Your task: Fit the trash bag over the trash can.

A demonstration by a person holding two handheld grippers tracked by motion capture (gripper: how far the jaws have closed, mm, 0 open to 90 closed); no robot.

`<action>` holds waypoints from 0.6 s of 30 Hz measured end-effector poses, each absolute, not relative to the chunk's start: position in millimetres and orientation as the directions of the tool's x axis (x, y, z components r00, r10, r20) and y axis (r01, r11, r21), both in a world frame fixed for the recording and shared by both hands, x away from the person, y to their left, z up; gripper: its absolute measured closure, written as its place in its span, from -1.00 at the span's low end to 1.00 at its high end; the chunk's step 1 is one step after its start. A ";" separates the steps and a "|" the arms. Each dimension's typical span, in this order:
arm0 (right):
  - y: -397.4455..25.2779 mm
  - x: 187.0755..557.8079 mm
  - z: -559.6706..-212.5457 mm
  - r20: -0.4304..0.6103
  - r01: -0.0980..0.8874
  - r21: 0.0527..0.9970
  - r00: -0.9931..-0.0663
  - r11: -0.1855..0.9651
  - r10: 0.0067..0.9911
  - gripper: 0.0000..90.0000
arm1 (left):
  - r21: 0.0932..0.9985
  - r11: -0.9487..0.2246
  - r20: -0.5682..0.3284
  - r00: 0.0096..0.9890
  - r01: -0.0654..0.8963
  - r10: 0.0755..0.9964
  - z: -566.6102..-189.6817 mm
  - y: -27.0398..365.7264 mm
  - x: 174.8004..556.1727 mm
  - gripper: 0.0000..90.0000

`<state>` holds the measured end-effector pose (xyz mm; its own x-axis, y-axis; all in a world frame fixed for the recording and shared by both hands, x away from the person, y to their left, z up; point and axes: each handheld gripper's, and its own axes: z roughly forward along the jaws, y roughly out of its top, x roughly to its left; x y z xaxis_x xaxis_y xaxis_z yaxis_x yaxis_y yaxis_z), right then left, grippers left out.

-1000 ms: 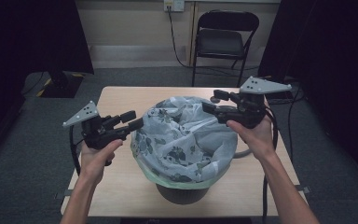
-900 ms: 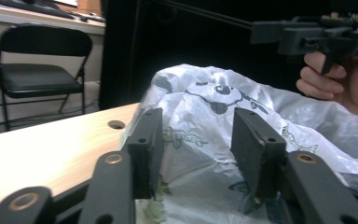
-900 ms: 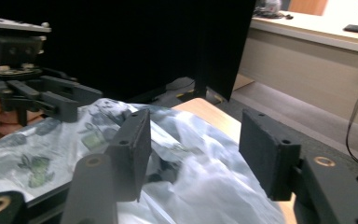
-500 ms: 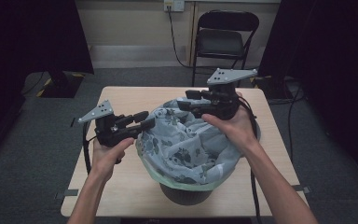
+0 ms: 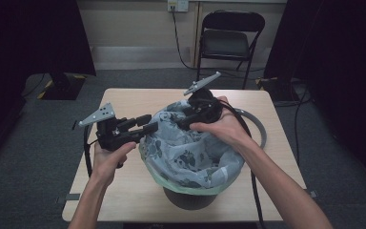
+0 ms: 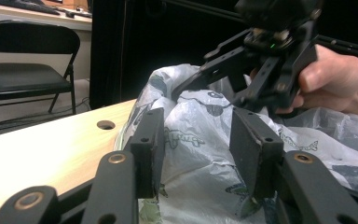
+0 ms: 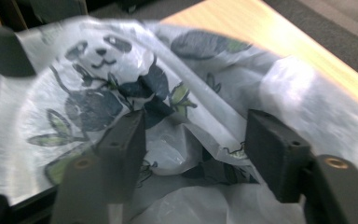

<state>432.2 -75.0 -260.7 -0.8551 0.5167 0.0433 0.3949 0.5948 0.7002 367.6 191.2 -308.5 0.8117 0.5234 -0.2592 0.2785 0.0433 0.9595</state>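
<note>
Bag (image 5: 190, 155) rim between 2 grippers (both agape)

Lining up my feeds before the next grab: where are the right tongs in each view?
High view: right tongs above centre, over the panda-print bag's far side.
Left gripper view: top right, in a hand, above the bag.
Right gripper view: bottom edge, open over the bag.
Shared landmark: the panda-print bag.

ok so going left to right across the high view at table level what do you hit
left gripper → bag in the bin → right gripper over the bag's far rim → right hand → cable
</note>
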 end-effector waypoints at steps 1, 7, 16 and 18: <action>-74.0 433.2 -263.6 0.027 0.383 0.697 -0.859 0.606 0.511 -0.18 | 0.959 0.051 -0.264 0.813 0.278 0.520 -309.3 191.3 368.0 0.23; -68.8 433.2 -281.9 -0.014 0.367 0.643 -0.871 0.672 0.490 -0.30 | 0.959 0.042 -0.260 0.814 0.279 0.520 -308.8 191.7 368.5 0.23; -56.0 435.2 -302.2 -0.084 0.344 0.541 -0.886 0.768 0.456 -0.17 | 0.960 0.027 -0.250 0.813 0.278 0.525 -306.4 190.3 367.9 0.20; -53.5 431.8 -302.6 -0.075 0.338 0.518 -0.897 0.786 0.436 -0.22 | 0.962 0.025 -0.244 0.815 0.273 0.526 -306.8 190.3 367.4 0.20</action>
